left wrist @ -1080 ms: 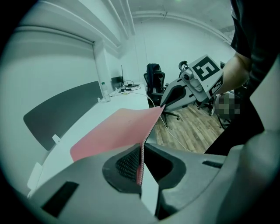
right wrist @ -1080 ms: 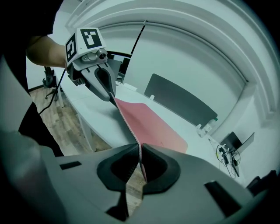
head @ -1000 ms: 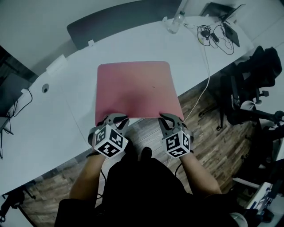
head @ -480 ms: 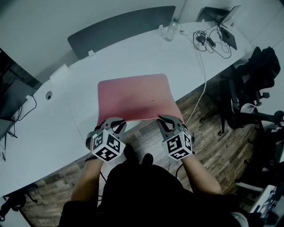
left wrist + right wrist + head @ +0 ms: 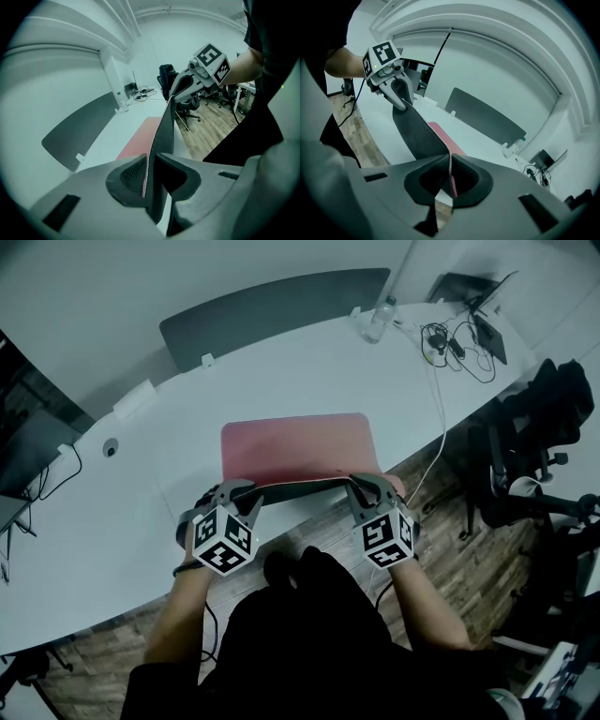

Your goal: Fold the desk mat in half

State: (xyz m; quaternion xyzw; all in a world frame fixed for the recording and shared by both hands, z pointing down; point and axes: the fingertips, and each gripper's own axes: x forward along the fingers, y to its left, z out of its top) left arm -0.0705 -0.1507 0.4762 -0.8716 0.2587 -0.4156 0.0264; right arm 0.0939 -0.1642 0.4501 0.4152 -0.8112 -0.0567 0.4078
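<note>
A red desk mat [image 5: 298, 448] with a dark underside lies on the white table [image 5: 141, 512]. Its near edge is lifted off the table and held up between both grippers. My left gripper [image 5: 236, 489] grips the near left corner; its jaws are opening, with the mat edge [image 5: 164, 136] still pinched between the pads [image 5: 133, 176]. My right gripper [image 5: 367, 486] is shut on the near right corner. In the right gripper view the mat [image 5: 417, 133] stretches from the right gripper [image 5: 450, 164] to the left gripper [image 5: 401, 101]. The left gripper view shows the right gripper [image 5: 180, 89] at the mat's far corner.
A dark grey panel [image 5: 272, 306] lies at the table's far side. A water bottle [image 5: 380, 320], cables [image 5: 450, 334] and a laptop [image 5: 469, 287] sit at the far right. Office chairs [image 5: 534, 427] stand on the wood floor to the right.
Both grippers have lifted the mat's near edge and carried it forward over the table. Less of the red top shows now.
</note>
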